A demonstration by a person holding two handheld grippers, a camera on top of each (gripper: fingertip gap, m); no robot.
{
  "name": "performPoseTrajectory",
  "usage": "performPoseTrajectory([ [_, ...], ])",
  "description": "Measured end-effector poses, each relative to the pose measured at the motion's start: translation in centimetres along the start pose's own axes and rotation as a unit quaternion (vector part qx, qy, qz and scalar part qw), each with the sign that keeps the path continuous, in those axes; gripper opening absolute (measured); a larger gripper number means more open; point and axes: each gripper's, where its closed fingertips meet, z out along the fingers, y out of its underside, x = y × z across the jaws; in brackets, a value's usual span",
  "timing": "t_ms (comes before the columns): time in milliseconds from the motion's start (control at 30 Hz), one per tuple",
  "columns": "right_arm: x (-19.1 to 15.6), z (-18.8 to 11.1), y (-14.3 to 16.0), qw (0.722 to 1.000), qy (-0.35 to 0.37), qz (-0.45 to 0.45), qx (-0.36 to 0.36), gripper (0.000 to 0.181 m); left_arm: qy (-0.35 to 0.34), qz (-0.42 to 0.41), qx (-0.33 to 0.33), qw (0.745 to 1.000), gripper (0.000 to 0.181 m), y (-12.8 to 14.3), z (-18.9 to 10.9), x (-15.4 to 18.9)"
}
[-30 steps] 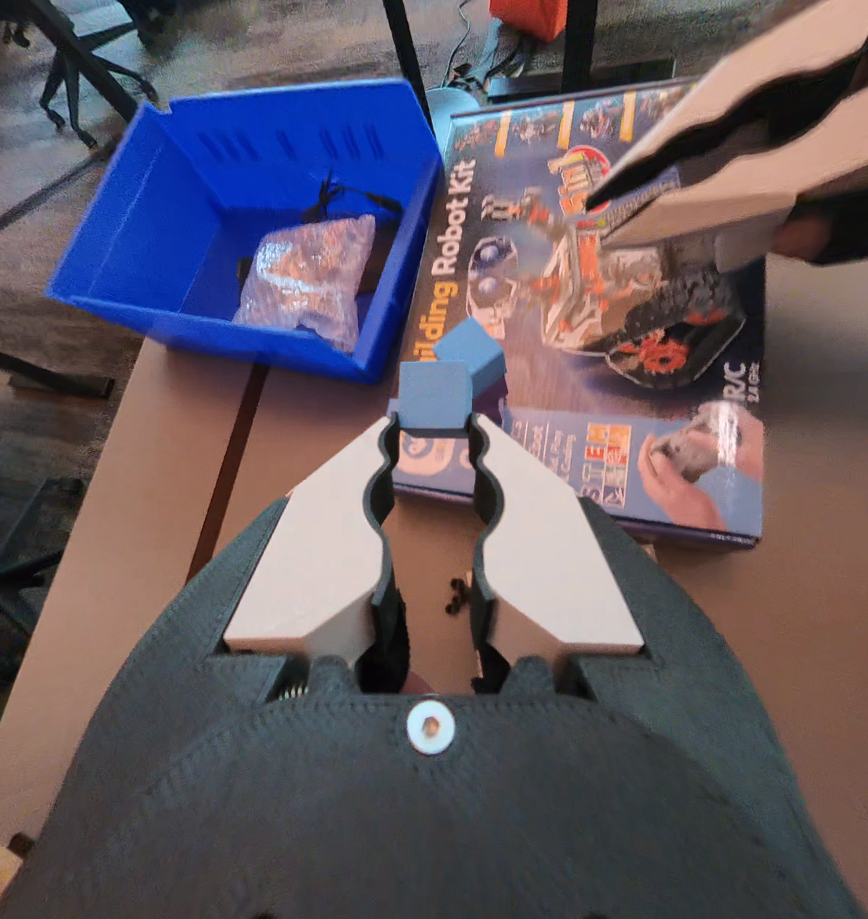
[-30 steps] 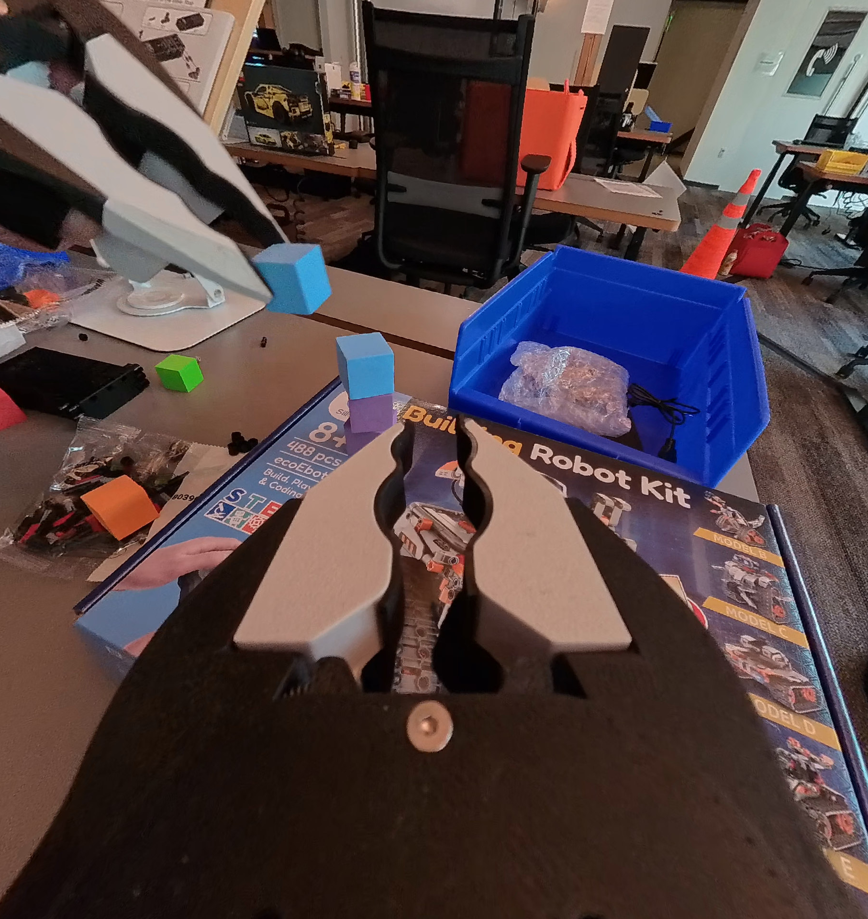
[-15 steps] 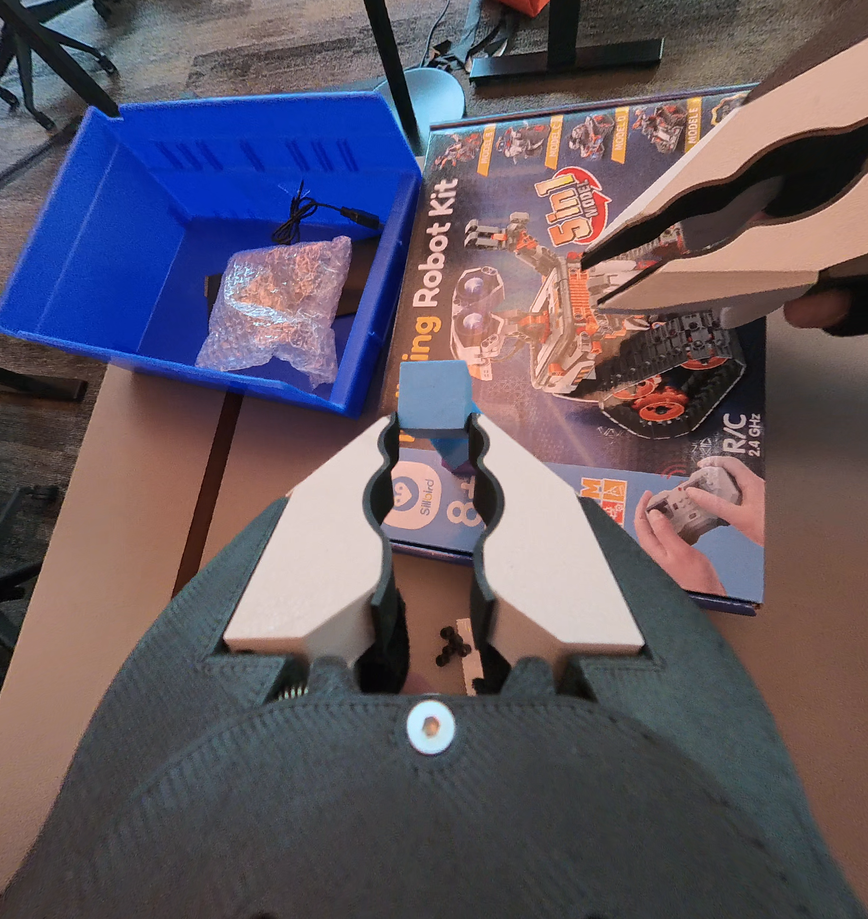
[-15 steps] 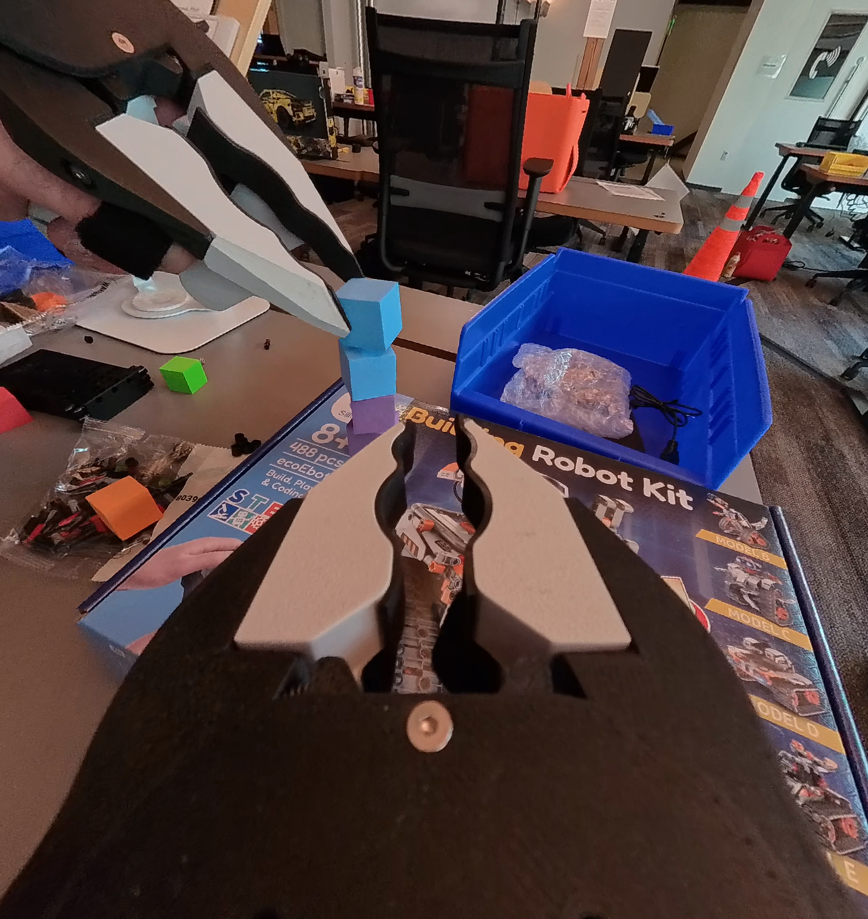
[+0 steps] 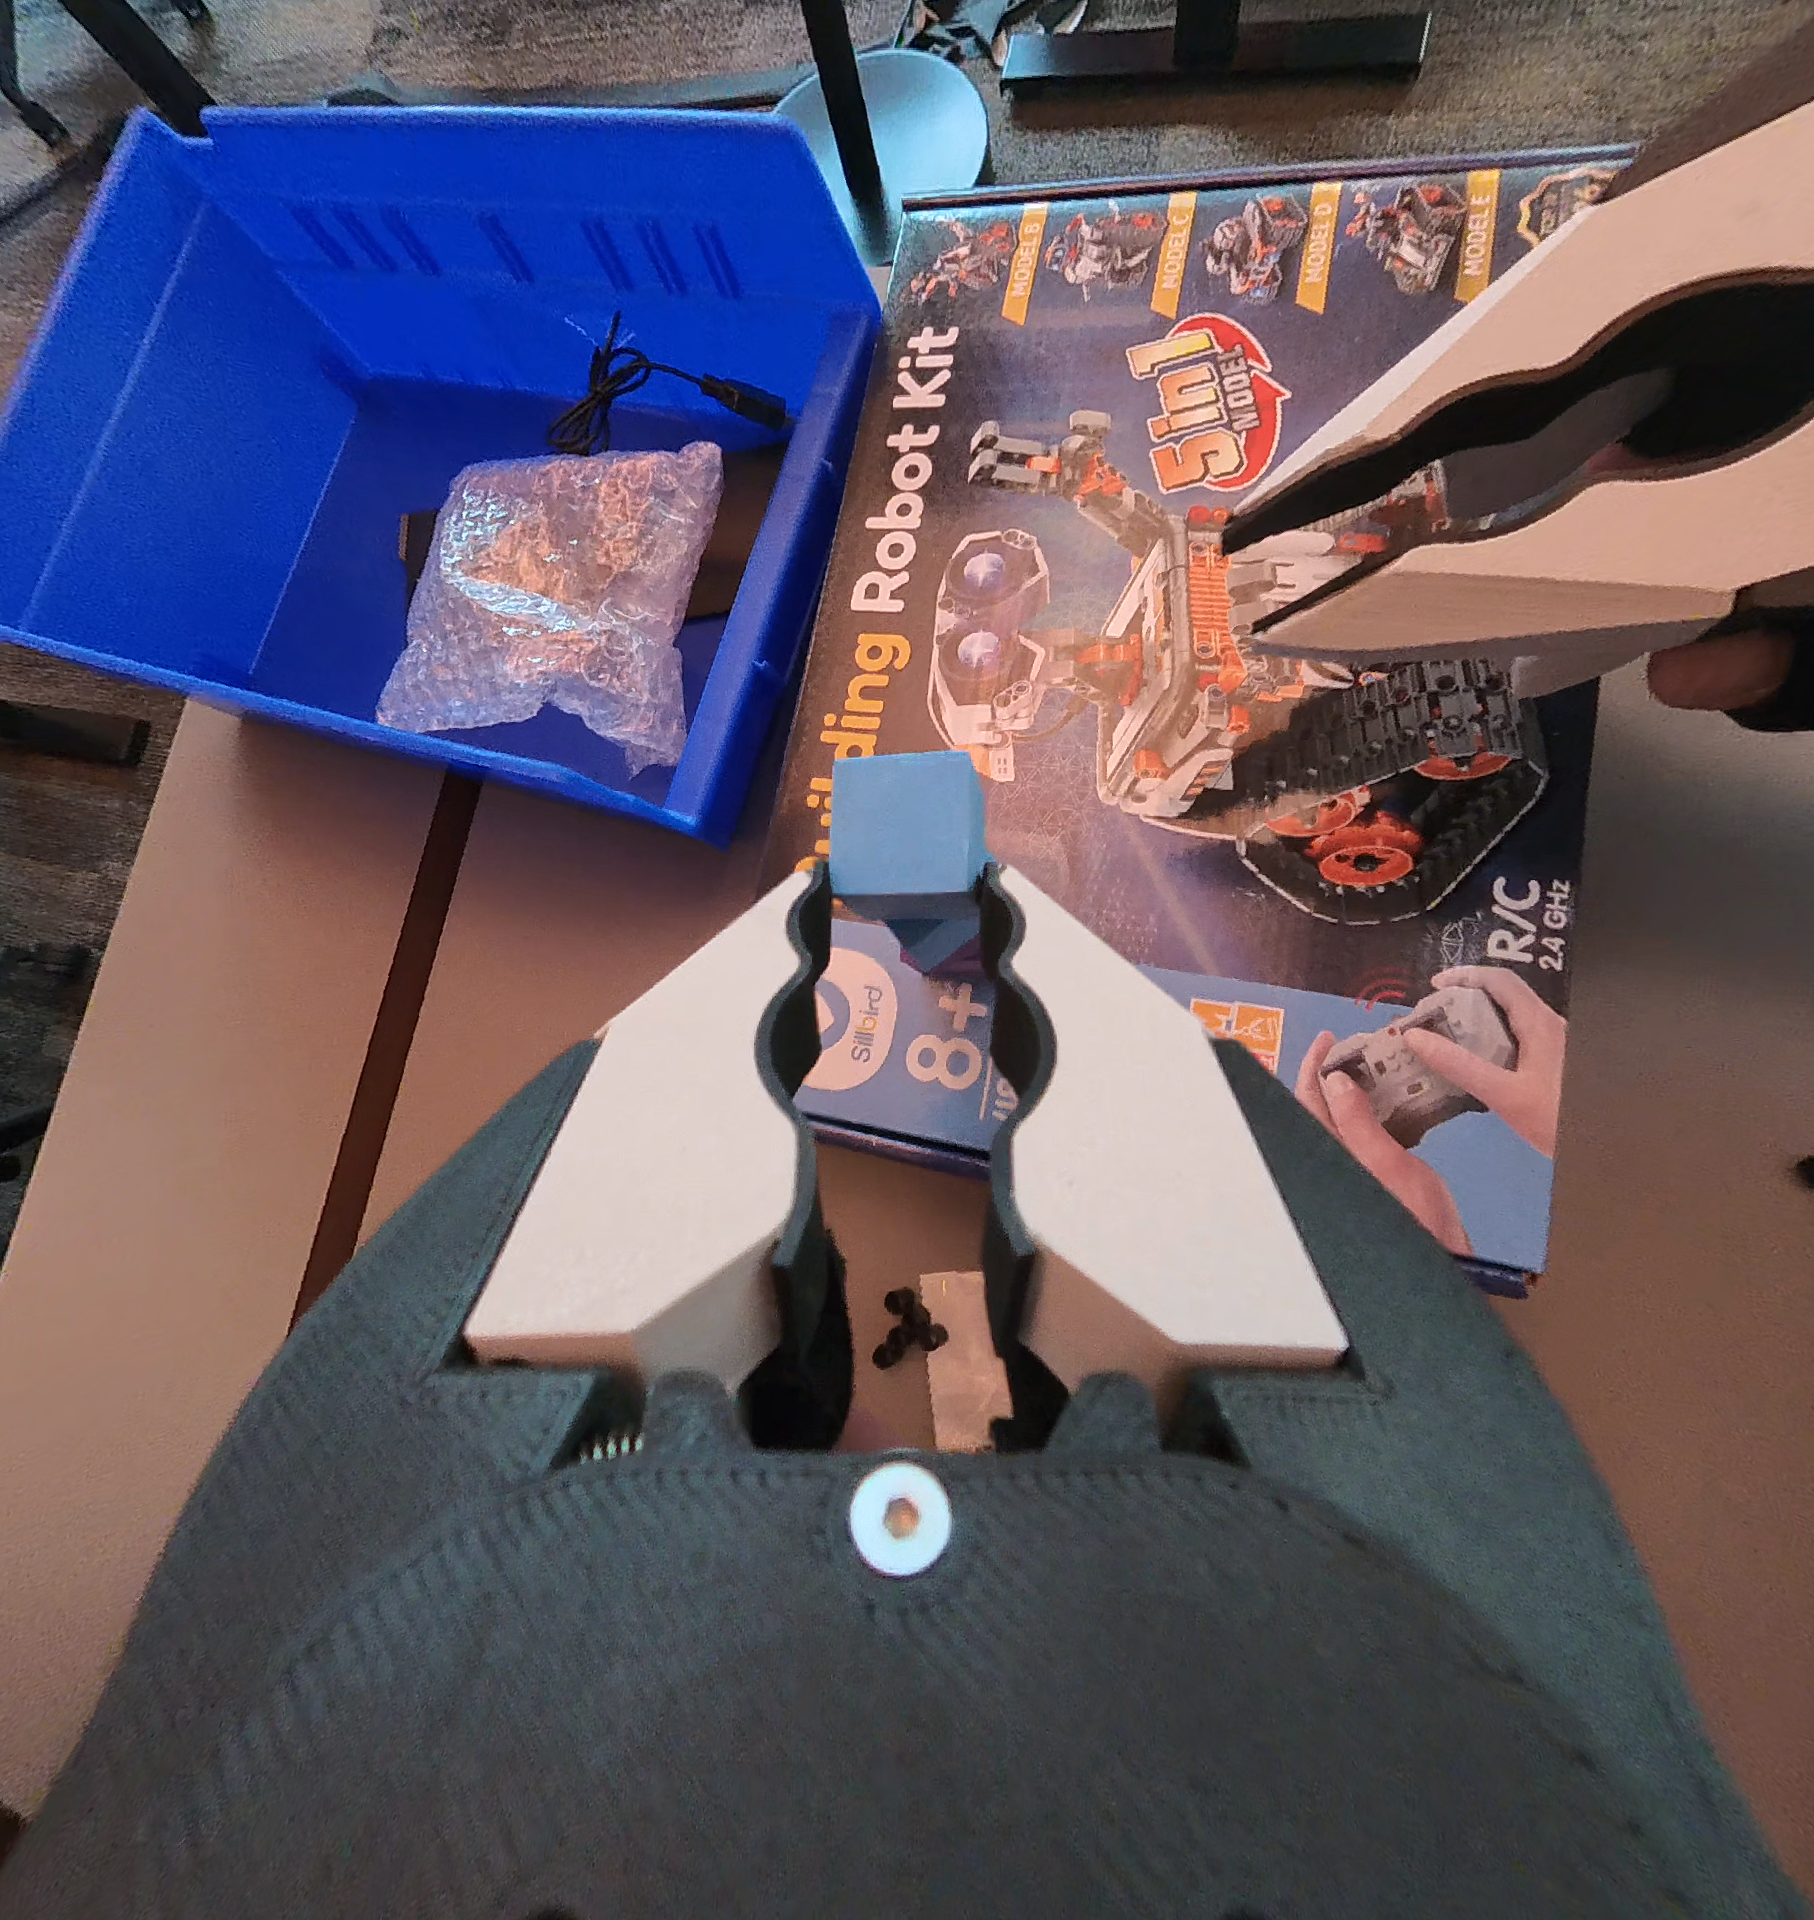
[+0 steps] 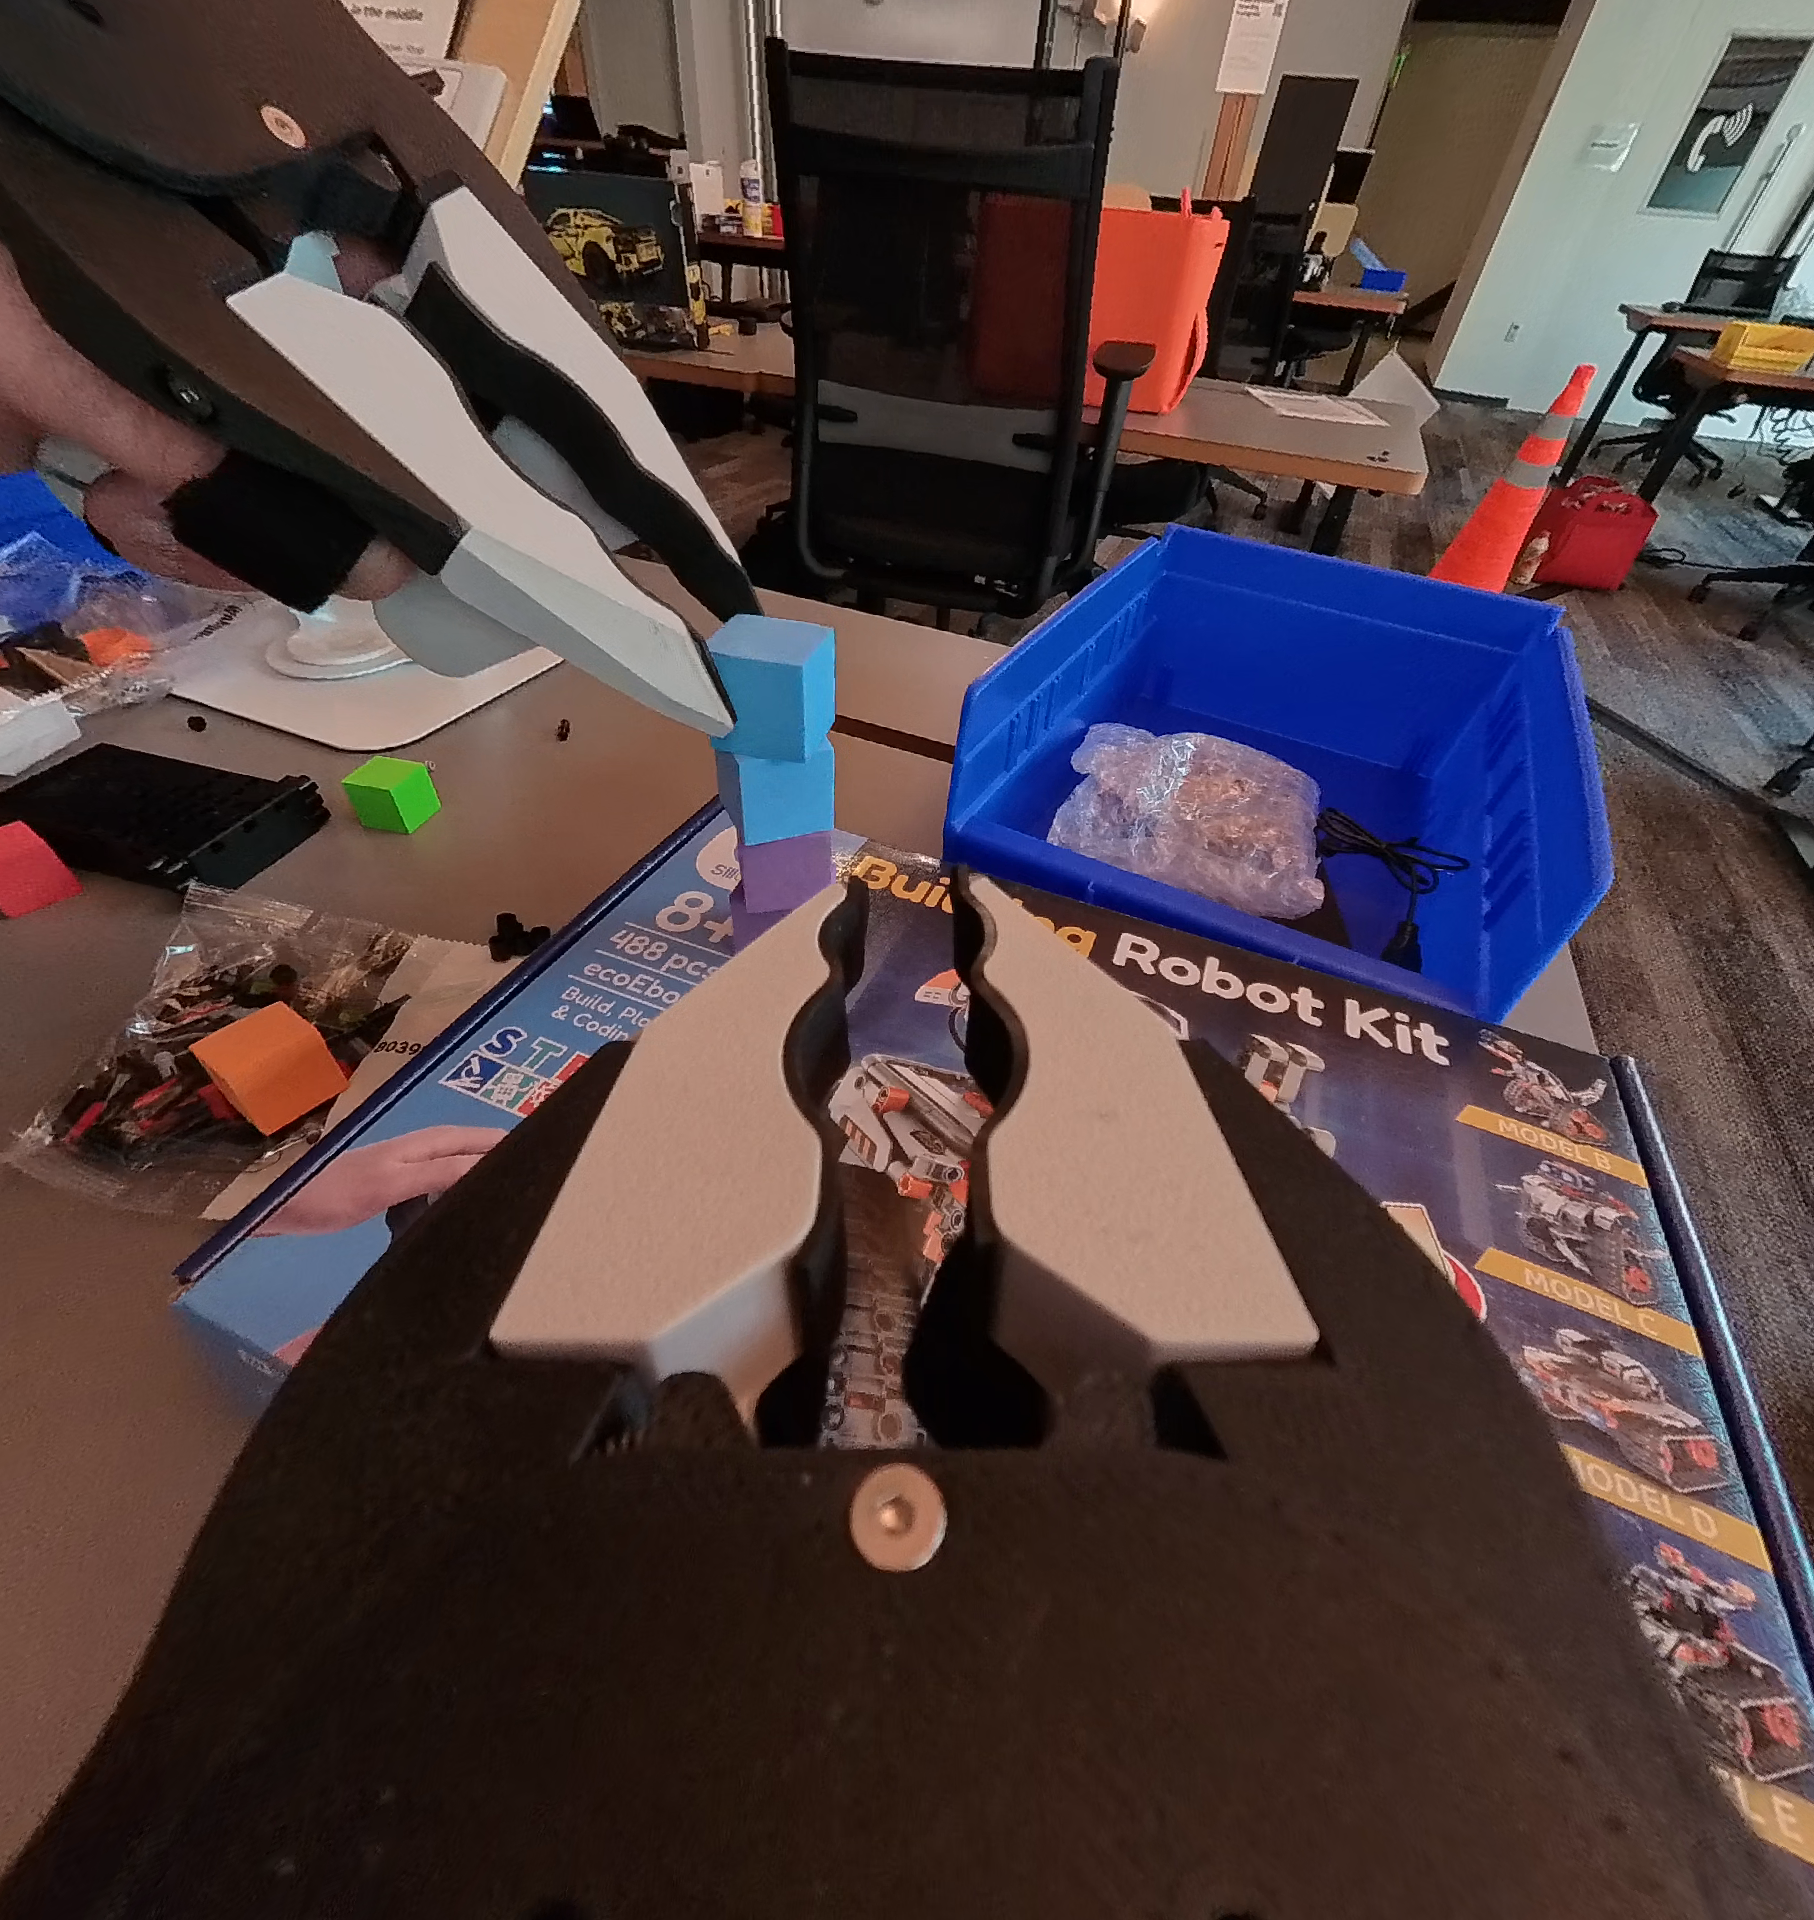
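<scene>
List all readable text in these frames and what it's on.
I won't quote writing; here is where it sits.
Box lid: large title, badges, small print.
Parts bag: short printed code, partly hidden.
Wall signs: too small to read.
Bin, cube stack: none.

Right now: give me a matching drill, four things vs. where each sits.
Things:
1. top blue cube
2. purple cube
3. bubble-wrap bundle
4. orange cube

Places:
A. inside the blue bin
B. on a clear bag of parts
C. between the left gripper fingertips
D. bottom of the stack, on the kit box

Pairs: 1-C, 2-D, 3-A, 4-B
</scene>
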Motion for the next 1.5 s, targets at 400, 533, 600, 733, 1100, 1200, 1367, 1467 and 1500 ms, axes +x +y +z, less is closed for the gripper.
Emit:
performPoseTrajectory([
  [400, 0.2, -0.4, -0.6, 1.0, -0.002, 0.006, 0.016, 0.015, 0.026, 0.005, -0.031, 0.999, 0.047, 8.6, -4.6, 3.4],
  [533, 0.0, -0.3, -0.6, 1.0, -0.004, 0.005, 0.015, 0.015, 0.046, 0.025, -0.085, 0.995, 0.052, 14.3, -3.6, 6.1],
  [600, 0.0, -0.3, -0.5, 1.0, -0.002, 0.004, 0.015, 0.015, 0.061, 0.026, -0.087, 0.994, 0.052, 15.5, -3.3, 7.2],
  [733, 0.1, -0.2, -0.3, 1.0, 0.0, 0.005, 0.013, 0.015, 0.07, 0.035, -0.099, 0.992, 0.044, 16.8, -2.4, 8.0],
  [1100, 0.4, -0.1, -0.3, 1.0, 0.002, 0.012, 0.019, 0.014, 0.01, 0.008, 0.014, 1.0, 0.026, 7.2, -6.7, 3.0],
  [1200, 0.4, 0.0, -0.1, 1.0, 0.002, 0.013, 0.015, 0.014, 0.002, 0.014, 0.049, 0.999, 0.026, 2.1, -7.4, 1.2],
  [1367, 0.4, 0.1, 0.0, 1.0, 0.002, 0.014, 0.015, 0.014, 0.012, 0.028, 0.027, 0.999, 0.026, -1.7, -5.2, 0.0],
  [1467, 0.4, 0.1, 0.0, 1.0, 0.001, 0.016, 0.015, 0.014, 0.009, 0.042, 0.005, 0.999, 0.026, -2.5, -4.1, -0.2],
  [1500, 0.3, 0.1, 0.0, 1.0, 0.0, 0.015, 0.015, 0.014, 0.014, 0.042, 0.002, 0.999, 0.026, -2.8, -3.8, -0.1],
])
